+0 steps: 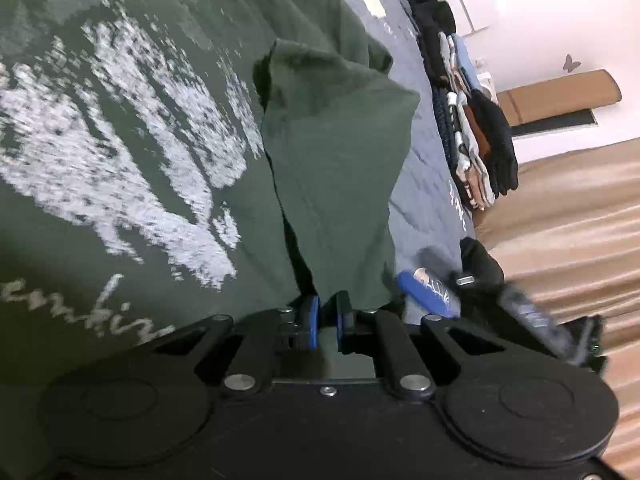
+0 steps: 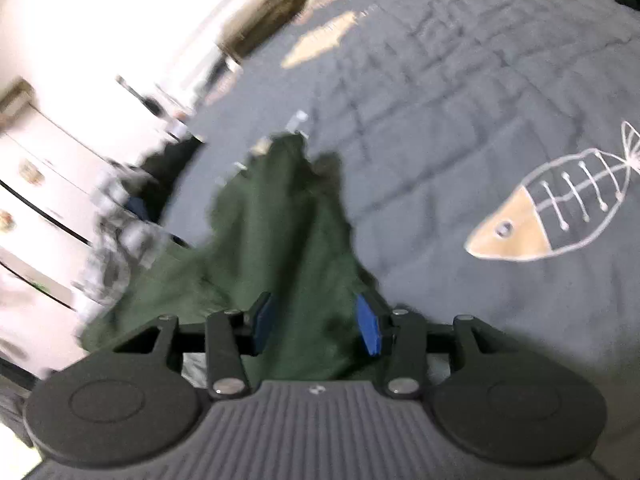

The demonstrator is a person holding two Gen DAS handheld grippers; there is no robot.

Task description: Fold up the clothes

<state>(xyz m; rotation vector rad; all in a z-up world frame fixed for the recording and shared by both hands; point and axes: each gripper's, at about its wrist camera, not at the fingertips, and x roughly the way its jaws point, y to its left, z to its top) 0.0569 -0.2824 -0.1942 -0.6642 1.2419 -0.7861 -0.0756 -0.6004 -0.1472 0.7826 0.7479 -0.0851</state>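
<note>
Grey quilted bedspread [image 2: 460,92] with fish motifs, white drawers [image 2: 36,168], tan curtain [image 1: 576,216], white wall [image 1: 560,8].

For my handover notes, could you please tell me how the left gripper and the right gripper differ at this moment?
The left gripper has its blue pads nearly together, pinching an edge of the green shirt; the right gripper stands with pads well apart, cloth lying between them. The left gripper's body is smooth black; the right gripper's is ribbed grey. The left view is fairly sharp; the right is blurred. Both have blue pads and work the same shirt over the grey quilt.
</note>
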